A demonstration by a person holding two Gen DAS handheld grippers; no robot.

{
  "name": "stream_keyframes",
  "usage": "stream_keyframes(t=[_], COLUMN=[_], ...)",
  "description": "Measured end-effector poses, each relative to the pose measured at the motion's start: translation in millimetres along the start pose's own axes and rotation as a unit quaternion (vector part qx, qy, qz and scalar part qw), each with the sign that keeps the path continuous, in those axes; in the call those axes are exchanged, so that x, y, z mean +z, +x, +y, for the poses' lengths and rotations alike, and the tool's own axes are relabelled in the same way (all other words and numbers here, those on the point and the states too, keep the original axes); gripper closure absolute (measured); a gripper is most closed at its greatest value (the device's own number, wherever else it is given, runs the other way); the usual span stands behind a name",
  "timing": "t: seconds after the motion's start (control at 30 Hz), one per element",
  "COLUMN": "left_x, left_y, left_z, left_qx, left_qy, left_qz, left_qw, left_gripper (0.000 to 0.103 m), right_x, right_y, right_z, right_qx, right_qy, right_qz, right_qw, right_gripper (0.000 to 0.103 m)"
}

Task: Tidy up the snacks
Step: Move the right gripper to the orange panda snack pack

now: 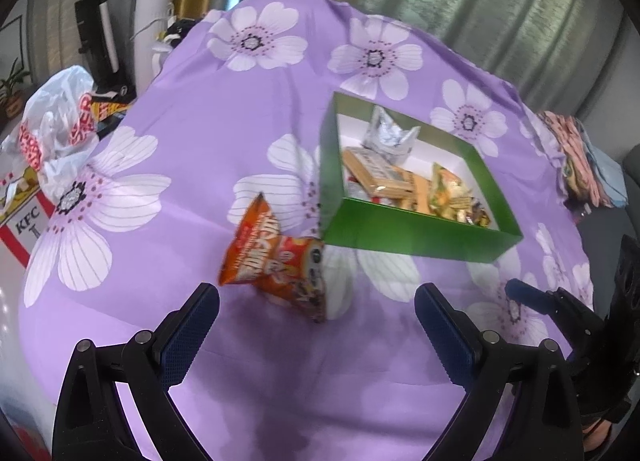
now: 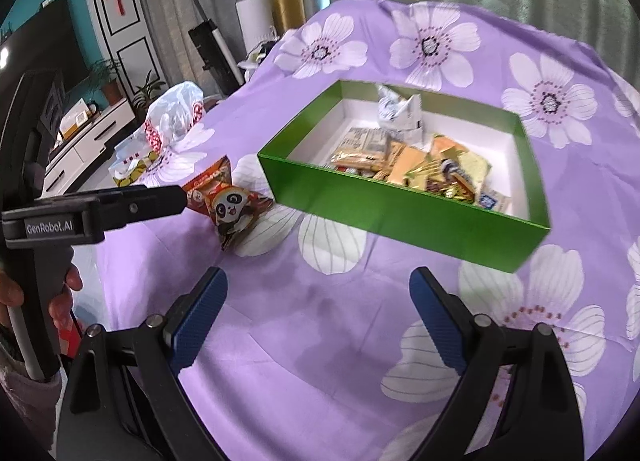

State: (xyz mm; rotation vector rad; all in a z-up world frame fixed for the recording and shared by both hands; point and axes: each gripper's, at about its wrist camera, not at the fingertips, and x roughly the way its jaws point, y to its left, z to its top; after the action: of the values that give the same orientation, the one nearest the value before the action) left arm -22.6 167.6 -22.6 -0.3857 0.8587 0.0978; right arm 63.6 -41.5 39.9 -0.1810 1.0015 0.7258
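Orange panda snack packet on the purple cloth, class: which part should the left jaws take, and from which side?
Take the orange panda snack packet by its flat crimped end that sticks up on the side away from the green box. Come from the near side with the open left gripper, probably angled down: that seam is thin and raised, while the puffed body looks likely to slip.

Purple floral tablecloth [image 2: 320, 321] carries green box [image 2: 400, 213], orange snack packet [image 1: 276, 261], plastic bag [image 2: 172, 117].
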Motion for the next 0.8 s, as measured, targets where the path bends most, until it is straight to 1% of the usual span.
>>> stream_keyframes(t=[0.2,0.43,0.53,0.63,0.77,0.8], left_x=[4,10,14,18,22,23], left_y=[9,21,27,31,39,40], left_z=[20,43,46,44,41,41], left_qx=[0.010,0.008,-0.001,-0.007,-0.008,-0.009], left_qy=[-0.014,-0.022,-0.023,-0.011,0.000,0.001], left_qz=[-0.003,-0.015,-0.016,-0.018,-0.012,-0.011], left_qw=[0.9999,0.9996,0.9996,0.9997,0.9999,0.9999], left_gripper=[0.005,0.005,0.005,0.005,0.005,0.007], right_x=[3,8,13,18,27,30], right_y=[26,55,68,82,102,107], right_z=[11,21,29,39,54,56], right_qx=[0.016,0.079,0.107,0.131,0.138,0.138], right_qy=[-0.006,0.004,0.007,0.002,-0.009,-0.011], right_qz=[0.023,0.037,0.039,0.040,0.045,0.049], right_qw=[1.000,0.996,0.993,0.991,0.989,0.989], right_gripper=[0.010,0.010,0.010,0.010,0.010,0.010])
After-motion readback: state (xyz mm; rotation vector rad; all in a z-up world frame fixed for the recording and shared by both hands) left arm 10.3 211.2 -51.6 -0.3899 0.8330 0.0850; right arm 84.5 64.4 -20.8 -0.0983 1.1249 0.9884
